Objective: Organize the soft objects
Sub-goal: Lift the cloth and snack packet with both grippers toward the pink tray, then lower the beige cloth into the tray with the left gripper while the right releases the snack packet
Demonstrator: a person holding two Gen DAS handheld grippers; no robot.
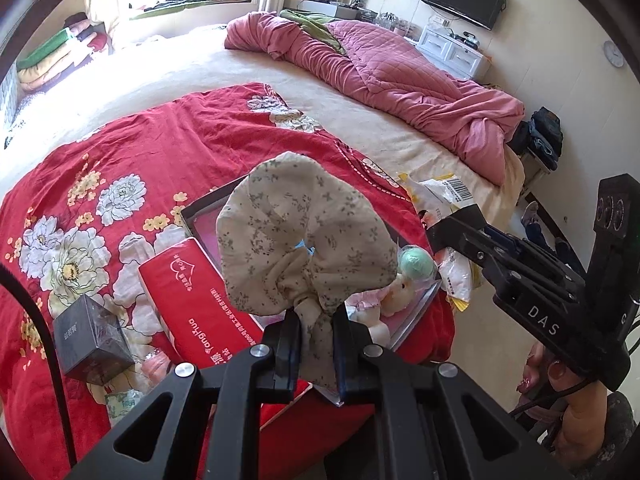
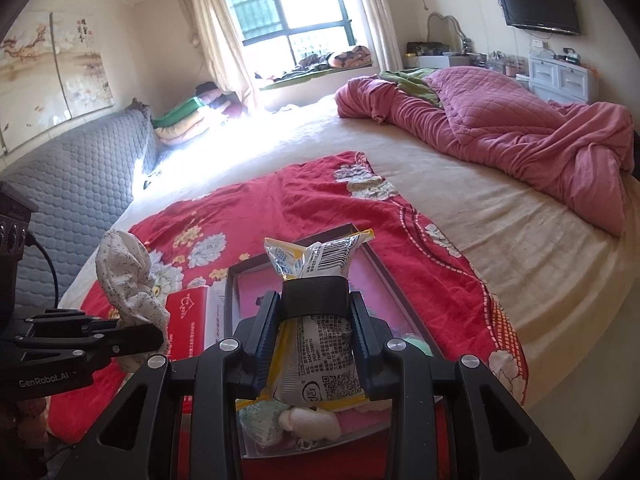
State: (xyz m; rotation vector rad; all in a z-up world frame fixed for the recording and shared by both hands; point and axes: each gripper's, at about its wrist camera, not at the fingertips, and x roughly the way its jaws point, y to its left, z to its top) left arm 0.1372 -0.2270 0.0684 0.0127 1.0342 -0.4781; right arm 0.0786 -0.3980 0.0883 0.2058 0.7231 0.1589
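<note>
Left wrist view first: the left gripper [image 1: 316,344] has its jaws pinched on the tail of a cream floral cloth bundle [image 1: 304,232], gripped at the knotted neck so the puffy body balloons up and forward, clear of everything below. Directly under it sits the shallow pink-lined tray [image 1: 412,312], with a plush toy [image 1: 400,288] and a mint-green ball [image 1: 416,264] already lying in its corner at about four o'clock of the bundle. A red tissue pack [image 1: 200,300] lies just beside the tray at eight o'clock, and a dark cube box [image 1: 92,344] further out at the same bearing, all on the red floral bedspread [image 1: 120,168].

Over in the right wrist view, the right gripper [image 2: 316,344] is clamped on a yellow-and-white plastic packet [image 2: 316,356], squeezed at its middle so its crimped end stands up at twelve o'clock. It hangs above the tray too.

My read: both soft items are held over the tray because that's the collection spot, and each is carried high so it won't snag what's already inside.
</note>
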